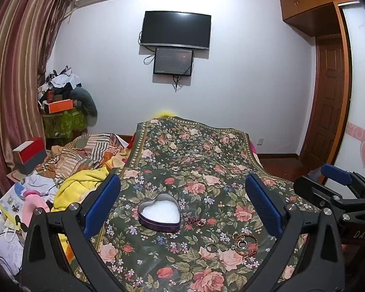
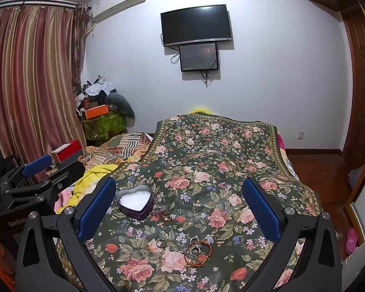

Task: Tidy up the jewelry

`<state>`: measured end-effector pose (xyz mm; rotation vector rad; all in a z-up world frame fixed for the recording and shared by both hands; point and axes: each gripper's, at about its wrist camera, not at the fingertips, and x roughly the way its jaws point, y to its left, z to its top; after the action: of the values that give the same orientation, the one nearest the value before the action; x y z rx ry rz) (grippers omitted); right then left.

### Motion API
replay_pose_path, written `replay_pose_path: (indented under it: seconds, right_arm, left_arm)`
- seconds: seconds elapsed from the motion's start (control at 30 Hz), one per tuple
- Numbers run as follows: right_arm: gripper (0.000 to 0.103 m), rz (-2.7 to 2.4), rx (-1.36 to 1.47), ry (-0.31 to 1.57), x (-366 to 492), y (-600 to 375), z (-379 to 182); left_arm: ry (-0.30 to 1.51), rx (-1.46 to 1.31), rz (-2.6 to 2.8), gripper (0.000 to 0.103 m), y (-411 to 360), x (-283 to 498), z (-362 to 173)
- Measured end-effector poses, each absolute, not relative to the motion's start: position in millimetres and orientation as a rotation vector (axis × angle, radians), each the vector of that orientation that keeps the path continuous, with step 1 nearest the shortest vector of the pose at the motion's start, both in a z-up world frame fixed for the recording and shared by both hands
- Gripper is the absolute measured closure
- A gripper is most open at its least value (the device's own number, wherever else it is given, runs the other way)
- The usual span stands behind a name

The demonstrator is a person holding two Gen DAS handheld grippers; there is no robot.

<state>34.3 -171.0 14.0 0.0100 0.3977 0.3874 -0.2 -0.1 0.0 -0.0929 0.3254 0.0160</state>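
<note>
An open heart-shaped purple tin (image 1: 159, 213) with white lining sits on the floral cloth (image 1: 194, 160); it also shows in the right wrist view (image 2: 134, 201). A small red-cord trinket (image 1: 194, 221) lies just right of it. A ring (image 1: 210, 247) and a beaded bracelet with rings (image 1: 245, 241) lie nearer; the right wrist view shows the ring (image 2: 161, 242) and the bracelet (image 2: 198, 251). My left gripper (image 1: 182, 209) is open and empty above the tin. My right gripper (image 2: 180, 209) is open and empty above the cloth; it also shows at the right edge of the left wrist view (image 1: 338, 182).
Crumpled bedding and a yellow cloth (image 1: 82, 187) lie left of the floral cloth. Boxes and clutter (image 1: 29, 155) stand by the striped curtain. A TV (image 1: 175, 30) hangs on the far wall. A wooden door (image 1: 328, 97) is at right.
</note>
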Motion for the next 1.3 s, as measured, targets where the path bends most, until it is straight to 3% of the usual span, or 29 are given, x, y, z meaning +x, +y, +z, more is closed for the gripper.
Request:
replay_pose_path:
  seconds: [1.07,1.3]
  right_arm:
    - [0.0,0.343,-0.014,0.42,35.6,-170.6,5.6]
    - [0.0,0.282,-0.031,0.495,47.6,-181.5,-9.8]
  left_arm:
    - [0.339,-0.081,0.01,0.0,-0.3,-3.7,6.2]
    - [0.422,-0.077,0.02,0.0,2.7,18.6,-13.2]
